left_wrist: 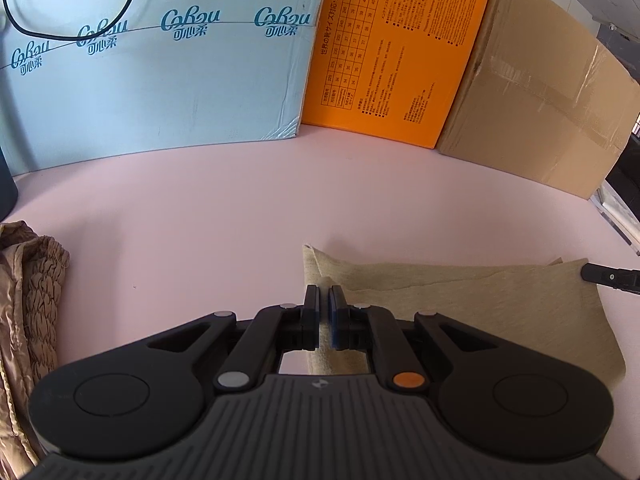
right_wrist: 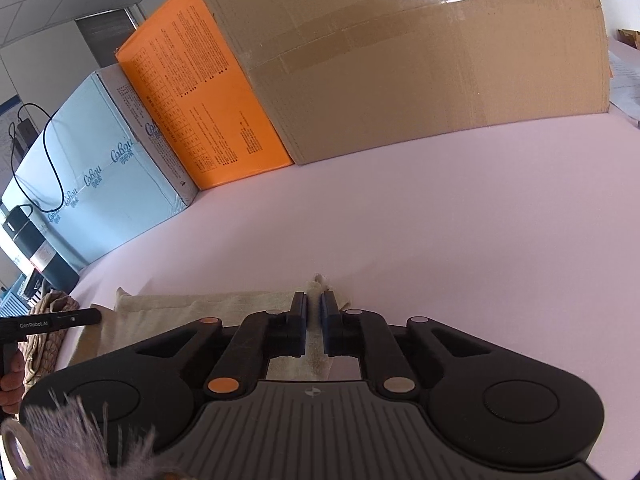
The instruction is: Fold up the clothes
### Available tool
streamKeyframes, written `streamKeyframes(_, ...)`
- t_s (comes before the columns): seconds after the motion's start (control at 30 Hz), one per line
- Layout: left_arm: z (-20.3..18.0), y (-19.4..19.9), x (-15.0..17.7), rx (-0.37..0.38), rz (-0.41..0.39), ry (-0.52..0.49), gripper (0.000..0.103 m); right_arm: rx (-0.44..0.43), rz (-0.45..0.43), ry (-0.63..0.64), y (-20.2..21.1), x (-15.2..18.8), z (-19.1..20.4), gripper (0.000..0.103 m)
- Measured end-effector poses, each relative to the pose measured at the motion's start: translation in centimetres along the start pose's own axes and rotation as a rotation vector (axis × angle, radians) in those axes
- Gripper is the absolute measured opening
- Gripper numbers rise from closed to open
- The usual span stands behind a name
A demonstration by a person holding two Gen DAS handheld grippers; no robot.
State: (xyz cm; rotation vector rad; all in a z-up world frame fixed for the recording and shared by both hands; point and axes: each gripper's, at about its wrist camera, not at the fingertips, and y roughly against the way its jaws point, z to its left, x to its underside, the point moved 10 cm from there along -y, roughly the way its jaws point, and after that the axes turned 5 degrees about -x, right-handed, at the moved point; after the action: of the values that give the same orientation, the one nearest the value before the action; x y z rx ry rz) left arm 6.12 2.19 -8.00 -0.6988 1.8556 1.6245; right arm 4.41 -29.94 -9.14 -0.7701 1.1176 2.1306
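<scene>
A beige cloth (left_wrist: 460, 300) lies folded on the pink table (left_wrist: 240, 208). My left gripper (left_wrist: 324, 294) is shut on the cloth's left corner, with fabric pinched between the pads. My right gripper (right_wrist: 314, 300) is shut on the cloth's right corner (right_wrist: 320, 284); the cloth (right_wrist: 200, 304) stretches away to the left in that view. The tip of the right gripper shows at the right edge of the left wrist view (left_wrist: 608, 276). The left gripper's body shows at the left of the right wrist view (right_wrist: 60, 320).
A light blue box (left_wrist: 160, 72), an orange box (left_wrist: 392, 52) and a brown carton (left_wrist: 540, 100) stand along the table's back. A brown quilted garment (left_wrist: 28, 300) lies at the left. A dark bottle (right_wrist: 36, 248) stands by the blue box.
</scene>
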Motion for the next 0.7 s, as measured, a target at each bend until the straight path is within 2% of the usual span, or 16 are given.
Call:
streamKeyframes(0.2, -0.5, -0.2, -1.8, 0.016, -0.033, -0.029, 0.004, -0.008, -0.054, 0.007, 0.8, -1.7, 0.2, 0.006)
streamKeyframes(0.33, -0.2, -1.7, -1.6, -0.009, 0.004, -0.037, 0.004, 0.021, -0.044, -0.041, -0.2, -1.8, -1.5, 0.006)
streamKeyframes(0.4, -0.1, -1.8, -1.2, -0.011, 0.018, -0.040, 0.004, 0.030, -0.054, -0.041, 0.0, -1.7, -1.6, 0.010)
streamKeyframes(0.43, -0.1, -1.8, -1.0, -0.011, 0.021, -0.040, 0.004, 0.025, -0.041, -0.025, 0.0, -1.5, -1.4, 0.015)
streamKeyframes(0.47, 0.1, -1.8, -0.8, -0.012, 0.025, -0.035, 0.004, 0.019, -0.024, -0.006, -0.1, -1.2, -1.2, 0.028)
streamKeyframes(0.53, 0.3, -1.9, -0.6, -0.012, 0.030, -0.021, 0.005, 0.029, 0.010, 0.040, -0.4, -0.4, -0.8, 0.035)
streamKeyframes(0.63, 0.3, -2.1, -0.3, -0.014, 0.038, -0.008, 0.005, 0.047, 0.038, 0.070, -1.0, 0.6, -0.7, 0.033)
streamKeyframes(0.7, 0.2, -2.2, -0.1, -0.016, 0.043, -0.010, 0.005, 0.058, 0.057, 0.069, -1.4, 1.1, -0.8, 0.008)
